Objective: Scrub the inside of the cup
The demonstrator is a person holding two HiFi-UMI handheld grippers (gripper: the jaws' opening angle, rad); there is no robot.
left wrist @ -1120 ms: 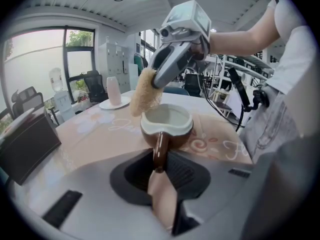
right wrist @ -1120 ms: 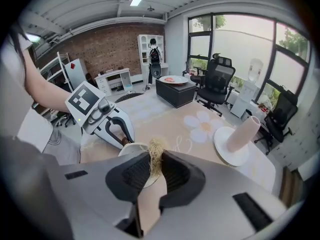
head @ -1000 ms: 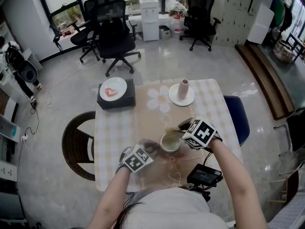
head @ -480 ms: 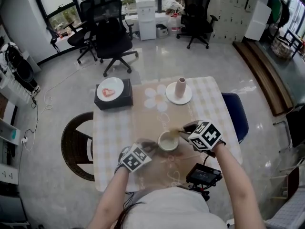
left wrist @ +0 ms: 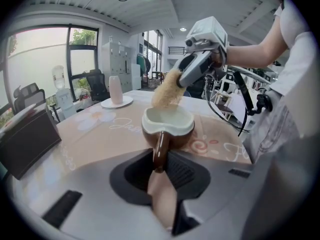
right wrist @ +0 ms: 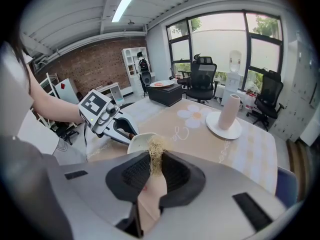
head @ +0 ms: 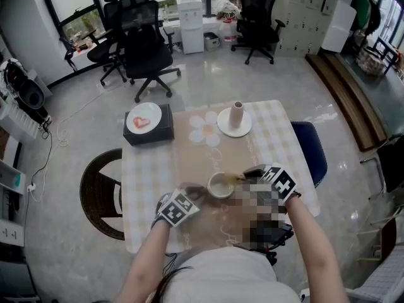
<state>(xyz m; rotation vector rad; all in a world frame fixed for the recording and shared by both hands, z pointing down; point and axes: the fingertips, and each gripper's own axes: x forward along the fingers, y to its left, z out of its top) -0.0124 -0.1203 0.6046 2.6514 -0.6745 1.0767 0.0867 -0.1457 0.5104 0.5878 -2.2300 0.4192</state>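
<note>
So the cup (head: 221,185) is sat on the table (head: 158,169) near its 6 o'clock edge, mouth up, and it's being held steady by the left gripper (head: 194,194), whose jaws are clamped flat on the brown handle (left wrist: 160,151). In the head view the handle sticks out toward roughly 8 o'clock, so the cup is found at about 2 o'clock from that gripper, right at its tips. A tuft of straw-coloured scrubber (right wrist: 156,154) is pinched in the right gripper (head: 247,174), jaws closed narrow on it with the fibres poking out past the tips. The bit that matters: the cup lies at about 9 o'clock from the right gripper, just beside it, and the scrubber is hung over the rim on the cup's 3 o'clock side. Whether the fibres are actually inside or only brushing the rim can't be told from these views. The cup's axis is upright, so a downward and leftward dip is probably what's needed to get the fibres onto the pale inner wall. Both forearms are brought in from 6 o'clock, the right one angled toward 11 with the gripper tipped down at the cup, the left one toward 1 and kept low. The right hand is clearly the working one here.
</note>
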